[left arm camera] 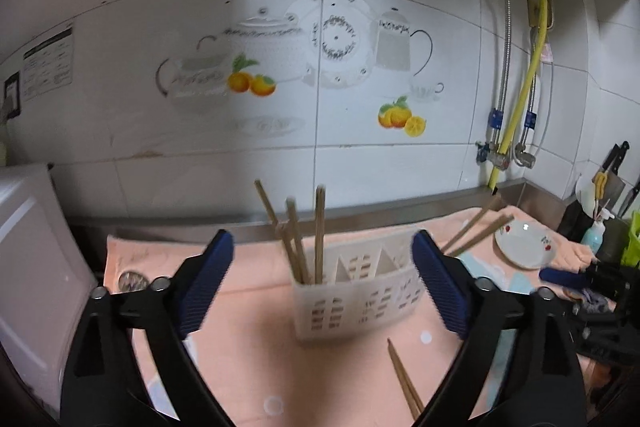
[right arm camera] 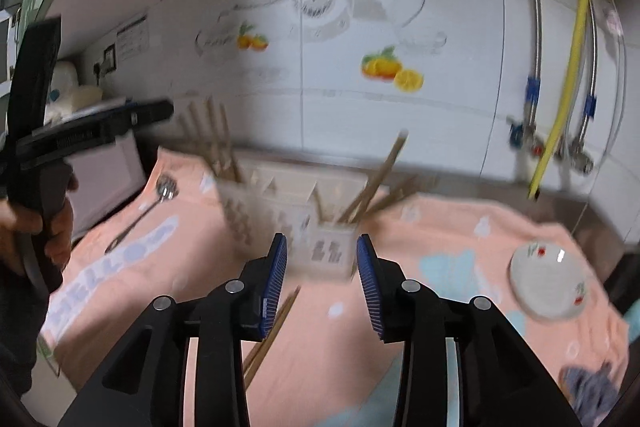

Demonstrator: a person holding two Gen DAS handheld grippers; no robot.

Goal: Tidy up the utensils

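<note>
Left wrist view first: the white perforated plastic utensil caddy (left arm camera: 360, 291) sits on the peach-pink printed towel (left arm camera: 248, 327), long side running left to right along the steel counter's back edge, right in front of the left gripper (left arm camera: 322, 285), whose blue-padded jaws are spread wide with nothing in them. A bunch of brown wooden chopsticks (left arm camera: 304, 235) stands nearly upright in the caddy's left compartment, another pair (left arm camera: 476, 227) leans out right of the caddy, and a loose pair (left arm camera: 404, 379) lies on the towel in front of it, pointing toward the camera. Only this view gets the knife block right of the caddy. Right wrist view is blurry: the right gripper (right arm camera: 322, 285) has its jaws partly apart, empty, lined up on the caddy's right end. Only here you see the metal spoon (right arm camera: 148, 207) lying left of the caddy, handle toward the towel's front edge, and the hand (right arm camera: 40, 227) holding the left gripper. The white cherry-print dish (right arm camera: 548, 283) sits well right of the caddy, with open towel between.
</note>
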